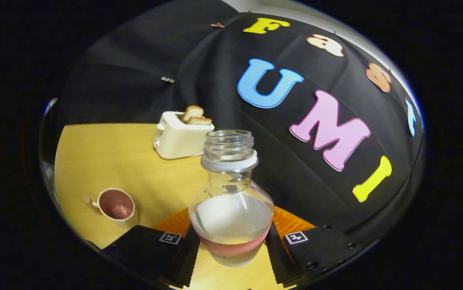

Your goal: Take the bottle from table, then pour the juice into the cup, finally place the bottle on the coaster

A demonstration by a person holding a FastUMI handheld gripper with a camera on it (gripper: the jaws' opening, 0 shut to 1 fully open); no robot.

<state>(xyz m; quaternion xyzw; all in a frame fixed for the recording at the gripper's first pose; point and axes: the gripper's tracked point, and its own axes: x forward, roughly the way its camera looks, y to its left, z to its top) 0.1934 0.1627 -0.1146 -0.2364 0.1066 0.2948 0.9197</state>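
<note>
A clear, uncapped bottle (231, 201) with a white neck ring stands between my two fingers, holding a little pink juice low in its body. My gripper (231, 247) is shut on the bottle, both fingers pressing its lower sides. An orange ribbed coaster (289, 223) lies on the yellow table right behind and under the bottle, showing on both sides of it. A cream cup (116, 205) with pink juice inside sits to the left of the fingers, its handle pointing left. I cannot tell whether the bottle's base touches the coaster.
A cream toaster (179, 139) with two slices of toast stands beyond the bottle, near the back of the yellow table (106, 161). The black booth wall rises just behind and to the right of the coaster.
</note>
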